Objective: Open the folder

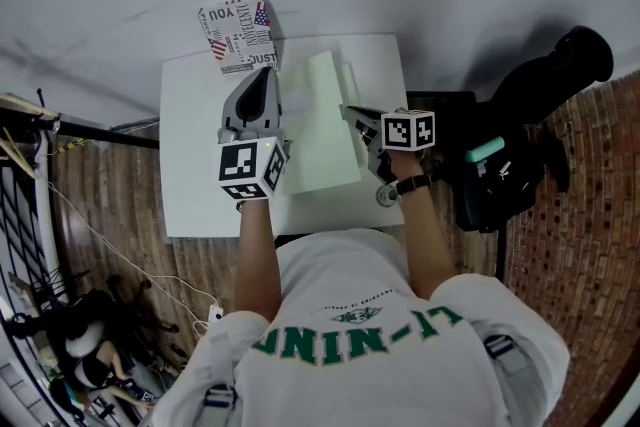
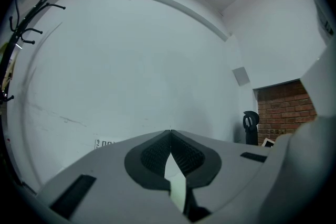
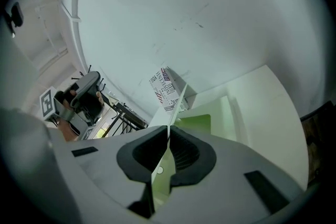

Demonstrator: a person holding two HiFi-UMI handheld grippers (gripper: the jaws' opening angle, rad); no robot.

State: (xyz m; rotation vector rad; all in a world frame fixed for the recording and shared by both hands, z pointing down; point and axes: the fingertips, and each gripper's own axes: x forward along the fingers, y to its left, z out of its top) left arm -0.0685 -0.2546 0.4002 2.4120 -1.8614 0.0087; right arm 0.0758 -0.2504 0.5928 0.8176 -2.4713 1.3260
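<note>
Head view: the pale green folder (image 1: pixel 320 140) lies mid-bench (image 1: pixel 195 165), with a printed box (image 1: pixel 238 35) at its 11 o'clock. My right tool (image 1: pixel 352 113) pinches the cover's 3 o'clock edge, raised off the bench. My left tool (image 1: pixel 266 75) sits at the folder's 9 o'clock.

Left gripper view: the jaws meet on a pale sliver, probably a folder leaf.

Right gripper view: the jaws are clamped on the thin cover.

I judge the folder partly open; the cover has yet to swing fully over.

Left claw (image 1: pixel 267 75) closed, pointing level, right claw (image 1: pixel 347 111) pinched, tilted downward
</note>
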